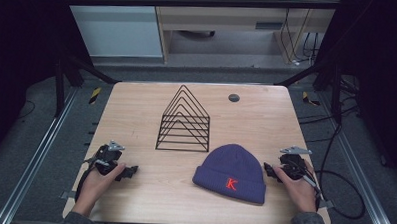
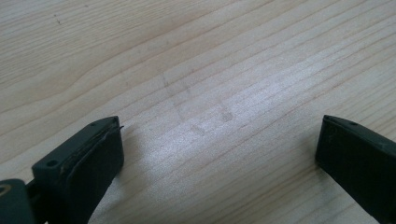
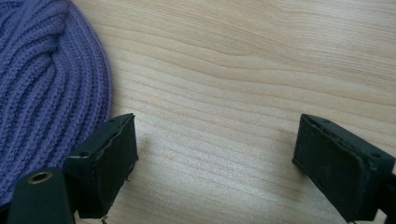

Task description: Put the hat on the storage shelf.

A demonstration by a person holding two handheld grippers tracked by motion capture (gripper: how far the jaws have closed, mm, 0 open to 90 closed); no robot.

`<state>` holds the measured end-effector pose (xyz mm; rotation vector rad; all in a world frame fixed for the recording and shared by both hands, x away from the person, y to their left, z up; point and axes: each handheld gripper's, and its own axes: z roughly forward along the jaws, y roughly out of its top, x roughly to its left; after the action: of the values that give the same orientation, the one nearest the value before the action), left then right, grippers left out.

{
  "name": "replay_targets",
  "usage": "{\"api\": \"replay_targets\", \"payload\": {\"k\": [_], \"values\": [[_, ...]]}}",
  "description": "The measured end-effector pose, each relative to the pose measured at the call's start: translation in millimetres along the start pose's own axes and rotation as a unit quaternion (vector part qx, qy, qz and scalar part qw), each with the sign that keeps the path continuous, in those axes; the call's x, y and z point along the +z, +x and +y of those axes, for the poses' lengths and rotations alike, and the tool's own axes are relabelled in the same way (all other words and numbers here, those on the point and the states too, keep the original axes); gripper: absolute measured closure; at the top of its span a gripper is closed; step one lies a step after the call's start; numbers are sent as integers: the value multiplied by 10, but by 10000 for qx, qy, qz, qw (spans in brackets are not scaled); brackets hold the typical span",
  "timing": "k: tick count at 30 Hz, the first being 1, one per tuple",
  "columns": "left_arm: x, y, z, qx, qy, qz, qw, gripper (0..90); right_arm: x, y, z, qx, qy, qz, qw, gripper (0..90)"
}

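With both my left tongs (image 1: pixel 126 172) and right tongs (image 1: pixel 269 171) gaping empty, I judge the purple beanie (image 1: pixel 231 172) near the desk's (image 1: pixel 136 105) front edge awaits gripping next.

A black wire rack (image 1: pixel 184 120) of nested triangles is set upright near the middle of the wooden table (image 1: pixel 136 105). A small dark round disc (image 1: pixel 233 97) is seen behind it, apart.

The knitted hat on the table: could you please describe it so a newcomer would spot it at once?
On the wooden table, look near the front edge, right of centre. The hat lies in front of the black wire rack; it is purple ribbed knit with a red letter K on its cuff.
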<state>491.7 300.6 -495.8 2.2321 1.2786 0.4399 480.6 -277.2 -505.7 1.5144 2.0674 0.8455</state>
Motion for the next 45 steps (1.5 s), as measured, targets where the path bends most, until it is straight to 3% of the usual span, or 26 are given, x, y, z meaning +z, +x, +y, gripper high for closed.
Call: {"api": "replay_targets", "payload": {"k": [9, 22, 27, 36, 43, 45], "values": [[-1, -17, -5, 13, 10, -5, 10000, 0, 2, 5, -4, 20, -24, -4, 10000, 133], [-6, -20, -13, 42, 3, -23, 10000, 0, -152, 162, 151, -240, -178, 24, 9996, 288], [-6, -21, -16, 41, -7, -28, 10000, 0, -196, 245, 279, -408, -121, 202, 9989, 335], [-6, -21, -15, 51, -1, -30, 10000, 0, -197, 425, 692, -980, 174, 586, 9933, 434], [-6, -21, -15, 51, -4, -33, 10000, 0, -42, 499, 860, -1192, 426, 794, 9888, 500], [-7, -20, -15, 61, 3, -34, 10000, 0, -22, 514, 871, -1163, 449, 807, 9889, 505]]}}
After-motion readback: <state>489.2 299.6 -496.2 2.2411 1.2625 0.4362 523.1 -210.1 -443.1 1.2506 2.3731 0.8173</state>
